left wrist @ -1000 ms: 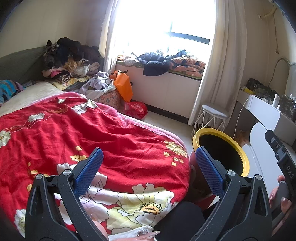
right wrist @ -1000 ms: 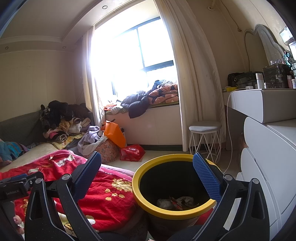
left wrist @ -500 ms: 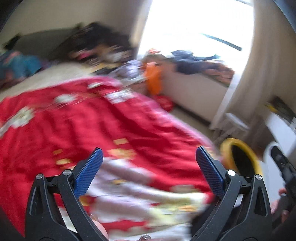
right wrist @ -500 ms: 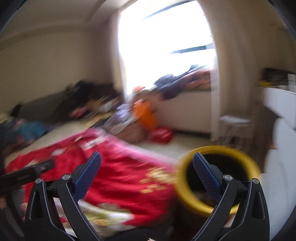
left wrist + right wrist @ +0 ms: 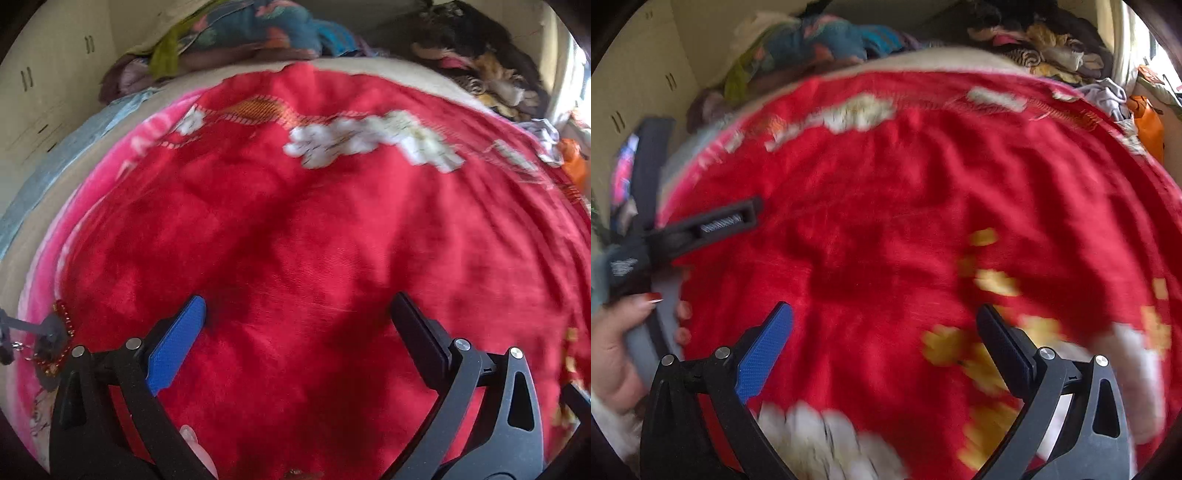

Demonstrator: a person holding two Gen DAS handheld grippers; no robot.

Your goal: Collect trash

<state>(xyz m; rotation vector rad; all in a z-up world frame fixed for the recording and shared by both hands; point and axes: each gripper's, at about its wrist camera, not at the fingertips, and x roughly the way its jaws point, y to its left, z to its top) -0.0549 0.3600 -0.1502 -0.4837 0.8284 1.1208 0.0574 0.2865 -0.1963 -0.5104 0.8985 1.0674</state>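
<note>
I am looking down both claws at a red blanket (image 5: 314,229) with white and yellow flowers, spread over the bed; both views are smeared by motion blur. My left claw (image 5: 297,314) is gaping wide, its blue pad (image 5: 177,347) at 8 o'clock and its dark pad at 4 o'clock, with nothing between them but blanket below; I cannot tell whether the tips are touching the fabric. My right claw (image 5: 882,321) is spread just as wide and is also carrying nothing. In the right view, at 9 o'clock, a hand (image 5: 613,343) with red nails is gripping the handle of the other claw's body (image 5: 713,225), which is reaching in over the blanket's edge. Heaped clothes (image 5: 476,55) are lying at 1 o'clock beyond the blanket, a blue patterned bundle (image 5: 258,26) is sitting at 12 o'clock, and an orange bag (image 5: 1148,125) is showing at 2 o'clock in the right view. A small dark beaded object (image 5: 55,332) is resting at 8 o'clock on the blanket's pink edge. I am not seeing any piece of trash I can pick out on the blanket in either view.
</note>
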